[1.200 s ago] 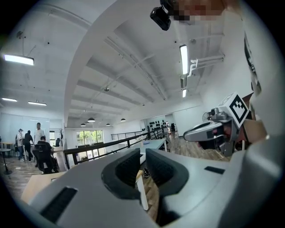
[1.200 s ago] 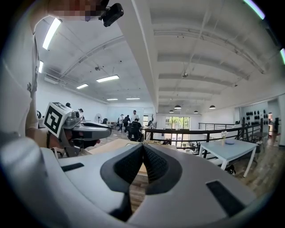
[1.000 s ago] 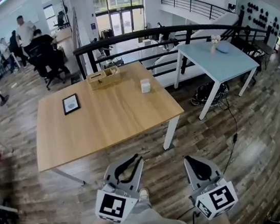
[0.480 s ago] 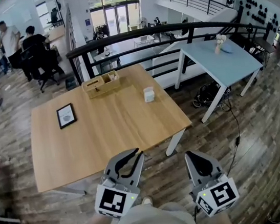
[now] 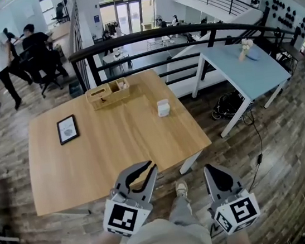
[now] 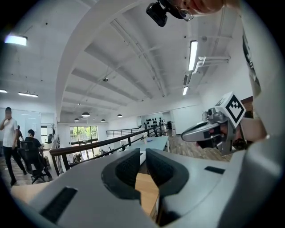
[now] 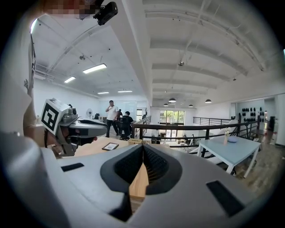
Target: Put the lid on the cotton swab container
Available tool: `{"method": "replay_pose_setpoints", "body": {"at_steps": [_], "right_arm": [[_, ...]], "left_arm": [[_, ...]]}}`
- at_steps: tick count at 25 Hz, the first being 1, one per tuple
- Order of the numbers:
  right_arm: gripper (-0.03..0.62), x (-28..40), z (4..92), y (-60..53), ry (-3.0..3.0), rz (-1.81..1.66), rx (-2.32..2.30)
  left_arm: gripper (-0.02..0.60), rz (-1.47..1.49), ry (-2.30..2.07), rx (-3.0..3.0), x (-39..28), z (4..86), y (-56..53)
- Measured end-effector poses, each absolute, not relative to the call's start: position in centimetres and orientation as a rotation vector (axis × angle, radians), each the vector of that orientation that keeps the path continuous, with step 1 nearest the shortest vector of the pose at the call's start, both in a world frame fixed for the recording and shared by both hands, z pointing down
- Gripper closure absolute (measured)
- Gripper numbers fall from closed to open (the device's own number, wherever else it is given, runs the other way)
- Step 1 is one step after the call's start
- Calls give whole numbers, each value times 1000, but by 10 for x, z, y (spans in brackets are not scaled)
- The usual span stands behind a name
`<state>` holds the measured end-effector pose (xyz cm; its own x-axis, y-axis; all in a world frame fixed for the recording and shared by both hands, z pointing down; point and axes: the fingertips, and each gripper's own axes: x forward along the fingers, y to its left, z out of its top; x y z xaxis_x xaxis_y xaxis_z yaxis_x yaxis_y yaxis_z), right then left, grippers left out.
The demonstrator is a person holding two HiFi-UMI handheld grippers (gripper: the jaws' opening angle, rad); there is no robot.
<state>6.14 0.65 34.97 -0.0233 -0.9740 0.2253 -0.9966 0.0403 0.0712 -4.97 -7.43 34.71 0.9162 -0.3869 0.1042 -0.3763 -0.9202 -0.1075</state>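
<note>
A small white cotton swab container (image 5: 163, 108) stands on the right part of the wooden table (image 5: 112, 152), far ahead of both grippers. I cannot make out its lid from here. My left gripper (image 5: 151, 166) hovers just over the table's near edge, its jaws close together and holding nothing. My right gripper (image 5: 212, 168) hangs over the floor to the right of the table, shut and empty. In the right gripper view, the right gripper (image 7: 143, 147) has its pads meeting, and the left gripper (image 7: 82, 127) shows at the left.
A wooden organiser box (image 5: 108, 92) sits at the table's far edge and a dark tablet (image 5: 67, 129) lies at its left. A black railing (image 5: 185, 32) runs behind the table. A light blue table (image 5: 241, 72) stands to the right. People (image 5: 2, 55) move at the back left.
The wooden table has come nearer as the person walks toward it, one foot now forward. Both grippers stay held low, unchanged. A person at the back left has walked further left.
</note>
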Motion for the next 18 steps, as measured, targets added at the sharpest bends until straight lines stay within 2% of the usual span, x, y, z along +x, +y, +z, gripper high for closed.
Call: {"method": "replay_pose_setpoints", "body": {"at_steps": [18], "right_arm": [[566,210,354,-158,-2323,163,1769]], "left_arm": [[526,-275,919,-2904,89,348,-216]]}}
